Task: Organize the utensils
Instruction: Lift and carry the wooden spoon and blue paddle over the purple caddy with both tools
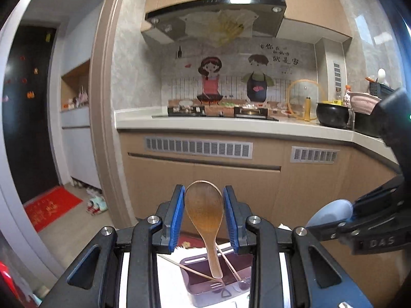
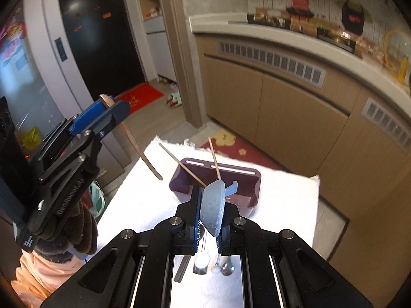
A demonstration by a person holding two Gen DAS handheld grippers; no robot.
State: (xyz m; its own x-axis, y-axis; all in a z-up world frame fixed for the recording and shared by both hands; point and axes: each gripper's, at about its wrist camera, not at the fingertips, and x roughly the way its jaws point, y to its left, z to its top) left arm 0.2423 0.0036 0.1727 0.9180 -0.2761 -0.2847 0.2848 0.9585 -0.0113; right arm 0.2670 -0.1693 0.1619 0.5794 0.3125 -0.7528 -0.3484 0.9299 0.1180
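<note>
My left gripper [image 1: 204,190] is shut on a wooden rice spoon [image 1: 204,210]. Its bowl sits between the blue pads and its handle hangs down. In the right wrist view the left gripper [image 2: 108,104] holds that wooden spoon [image 2: 143,154] in the air, left of a purple utensil box [image 2: 246,177]. My right gripper [image 2: 212,192] is shut on the bowl of a grey-blue spoon [image 2: 213,205] above the box's near side. The right gripper [image 1: 352,209] also shows in the left wrist view with the blue spoon [image 1: 328,213]. Two wooden chopsticks [image 2: 179,163] lean in the box [image 1: 195,279].
The box stands on a table covered with white cloth [image 2: 143,200]. Near its front edge lie metal spoons [image 2: 227,267], a white spoon [image 2: 201,263] and dark chopsticks [image 2: 182,267]. Kitchen cabinets [image 2: 295,107] run behind, a doorway with a red mat [image 2: 140,96] to the left.
</note>
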